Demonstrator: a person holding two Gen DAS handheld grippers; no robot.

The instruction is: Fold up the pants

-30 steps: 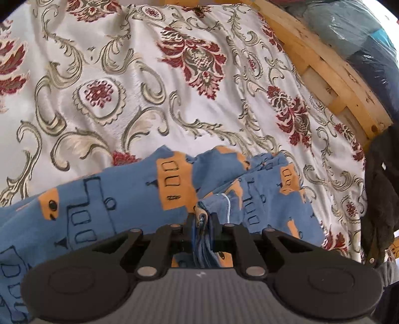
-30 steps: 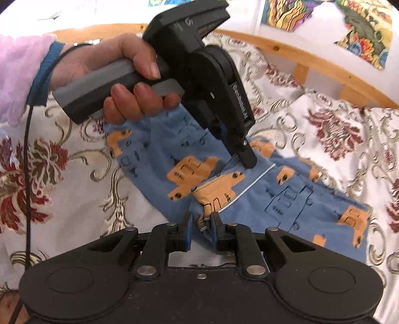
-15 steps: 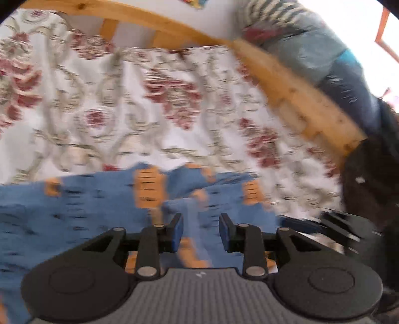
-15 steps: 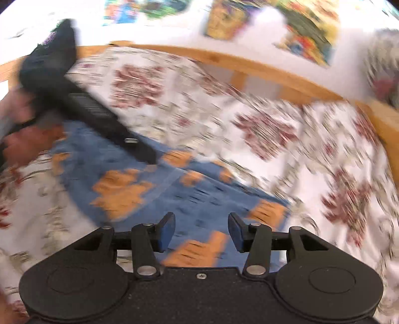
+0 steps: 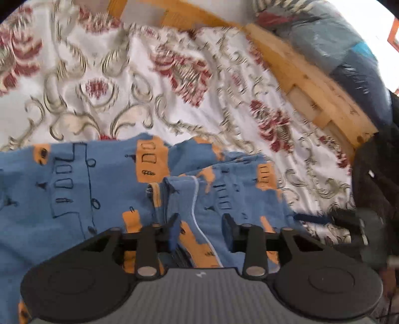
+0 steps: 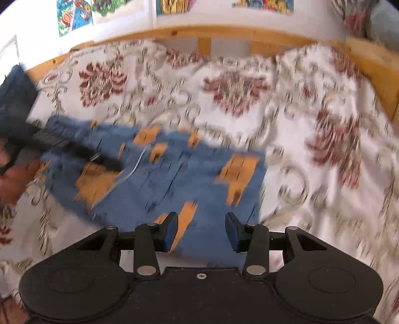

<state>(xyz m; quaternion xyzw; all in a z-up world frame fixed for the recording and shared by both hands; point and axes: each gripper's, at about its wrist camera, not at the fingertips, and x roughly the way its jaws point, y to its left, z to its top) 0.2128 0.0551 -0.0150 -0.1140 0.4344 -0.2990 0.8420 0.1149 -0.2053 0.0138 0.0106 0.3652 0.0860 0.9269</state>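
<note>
Blue pants (image 5: 82, 179) with orange blocks and dark line drawings lie on the patterned bedspread; a folded flap with a white drawstring lies on top. My left gripper (image 5: 200, 230) is open just above the flap, nothing between its fingers. In the right wrist view the same pants (image 6: 174, 174) stretch from left to centre. My right gripper (image 6: 202, 231) is open over their near edge, holding nothing. The left gripper (image 6: 74, 149) shows there as a blurred dark shape over the pants, with a hand (image 6: 15, 177) behind it. The right gripper (image 5: 354, 224) appears blurred at the right of the left wrist view.
A white bedspread (image 5: 99, 74) with red flowers and beige scrolls covers the bed. A wooden bed rail (image 5: 311, 82) runs along the far side, with wrapped bundles (image 5: 336, 42) beyond it. Dark clothing (image 5: 374, 179) lies at the right. Colourful pictures (image 6: 74, 12) hang on the wall.
Both grippers were shut on the pants' edge a second ago; both have let go and opened. The folded flap now lies on the pants, and both grippers have drawn back and apart.
</note>
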